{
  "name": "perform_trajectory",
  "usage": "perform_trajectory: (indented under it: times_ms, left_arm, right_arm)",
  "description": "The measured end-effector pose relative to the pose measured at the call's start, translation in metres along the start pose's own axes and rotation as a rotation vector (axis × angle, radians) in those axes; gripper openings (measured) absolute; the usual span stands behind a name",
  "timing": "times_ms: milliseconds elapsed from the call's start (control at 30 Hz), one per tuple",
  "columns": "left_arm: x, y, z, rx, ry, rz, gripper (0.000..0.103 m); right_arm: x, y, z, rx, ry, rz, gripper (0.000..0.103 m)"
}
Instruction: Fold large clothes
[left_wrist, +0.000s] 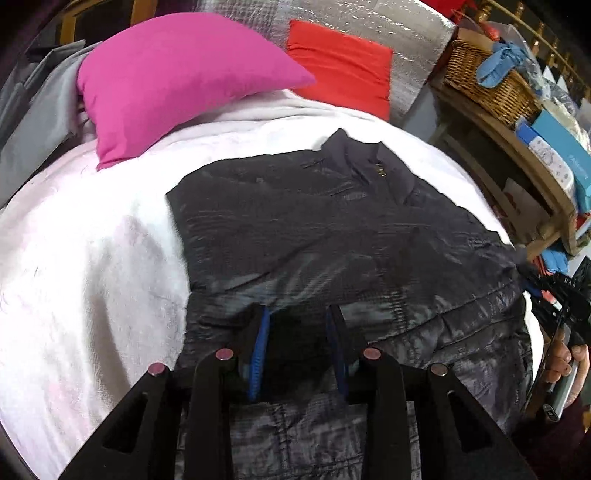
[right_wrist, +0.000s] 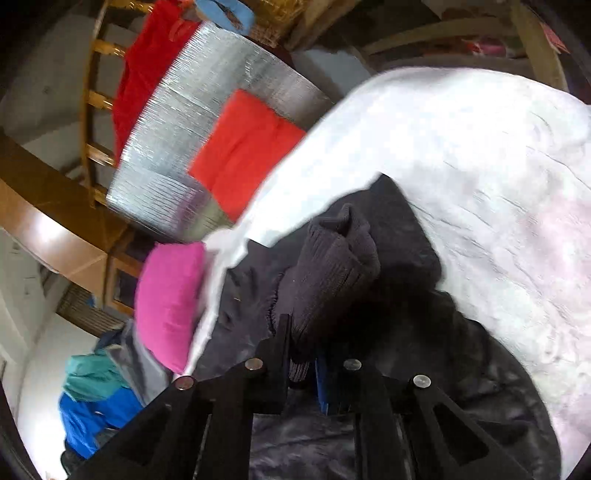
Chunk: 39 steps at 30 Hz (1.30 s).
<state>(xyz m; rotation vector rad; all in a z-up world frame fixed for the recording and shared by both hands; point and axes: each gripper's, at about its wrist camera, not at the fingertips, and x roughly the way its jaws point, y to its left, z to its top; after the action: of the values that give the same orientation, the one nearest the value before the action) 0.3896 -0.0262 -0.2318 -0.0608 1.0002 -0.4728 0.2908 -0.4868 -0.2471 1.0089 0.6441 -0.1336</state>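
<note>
Now the dark quilted jacket (left_wrist: 332, 229) lies flat on the white bedspread (left_wrist: 92, 258), collar pointing toward the pink pillow (left_wrist: 173, 81). Left gripper (left_wrist: 299, 325) hovers parted over its hem, grasping nothing. Right gripper (right_wrist: 303, 347) is clenched on the knitted cuff (right_wrist: 332, 266).

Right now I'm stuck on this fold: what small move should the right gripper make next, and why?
Probably carry the ribbed cuff across onto the jacket body. The right gripper has its jaws pinched on that cuff, and the jacket lies flat on the white blanket, not yet folded.

No text can be read with certainty; faint lettering is seen on a blue box (left_wrist: 570, 162), too blurred to make out.
</note>
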Motion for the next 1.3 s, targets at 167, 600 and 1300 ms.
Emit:
perform_trajectory:
  times_ms: [167, 600, 1300]
  left_arm:
    - [-0.008, 0.017, 0.002, -0.067, -0.022, 0.003, 0.032]
    - [-0.004, 0.069, 0.006, -0.295, -0.028, 0.035, 0.064]
    - [0.025, 0.061, 0.004, -0.305, -0.012, -0.074, 0.054]
  right_arm:
    - [0.000, -0.013, 0.000, -0.006, 0.061, -0.049, 0.012]
    - [-0.016, -0.034, 0.014, 0.039, 0.119, -0.050, 0.030]
    - [0.045, -0.037, 0.047, -0.053, 0.171, -0.174, 0.043]
